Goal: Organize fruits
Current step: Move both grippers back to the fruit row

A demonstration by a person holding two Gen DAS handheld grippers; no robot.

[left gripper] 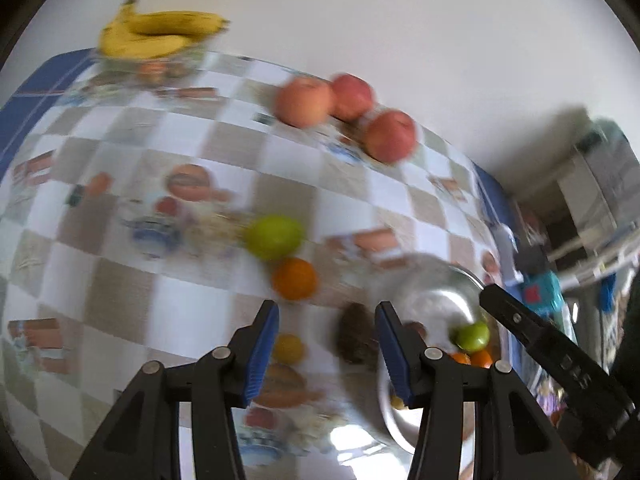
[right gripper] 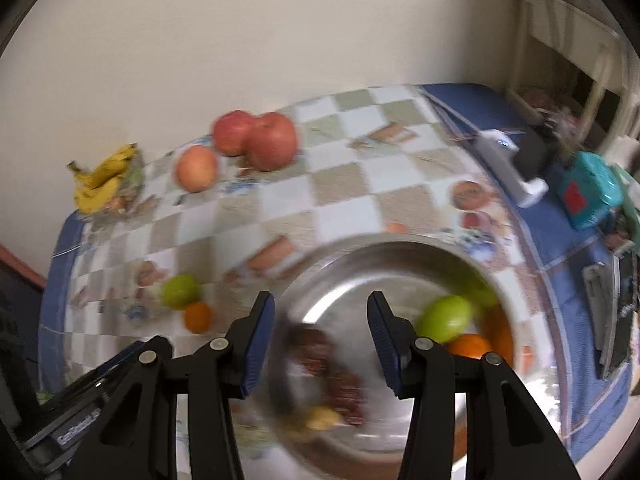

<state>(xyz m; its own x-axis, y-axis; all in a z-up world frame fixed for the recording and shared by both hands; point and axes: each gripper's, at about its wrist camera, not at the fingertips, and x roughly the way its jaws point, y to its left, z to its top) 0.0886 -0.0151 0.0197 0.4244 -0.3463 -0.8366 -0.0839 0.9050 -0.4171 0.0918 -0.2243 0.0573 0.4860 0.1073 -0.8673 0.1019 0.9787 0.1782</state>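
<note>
A steel bowl [right gripper: 400,256] holds a green fruit [right gripper: 444,318], an orange [right gripper: 468,346] and a dark blurred fruit [right gripper: 336,372]. My right gripper [right gripper: 320,344] is open and empty over the bowl. My left gripper [left gripper: 326,352] is open and empty above the checked tablecloth, left of the bowl [left gripper: 436,296]. A green fruit [left gripper: 274,237], an orange [left gripper: 295,279], a small yellow fruit [left gripper: 288,347] and a dark fruit [left gripper: 356,338] lie on the cloth near it. Three red apples [left gripper: 344,108] lie at the back. Bananas [left gripper: 156,34] rest on a glass bowl.
A white wall runs behind the table. A teal box [right gripper: 592,188] and a white device [right gripper: 508,164] sit at the table's right end. The right gripper's black body [left gripper: 560,364] shows in the left wrist view.
</note>
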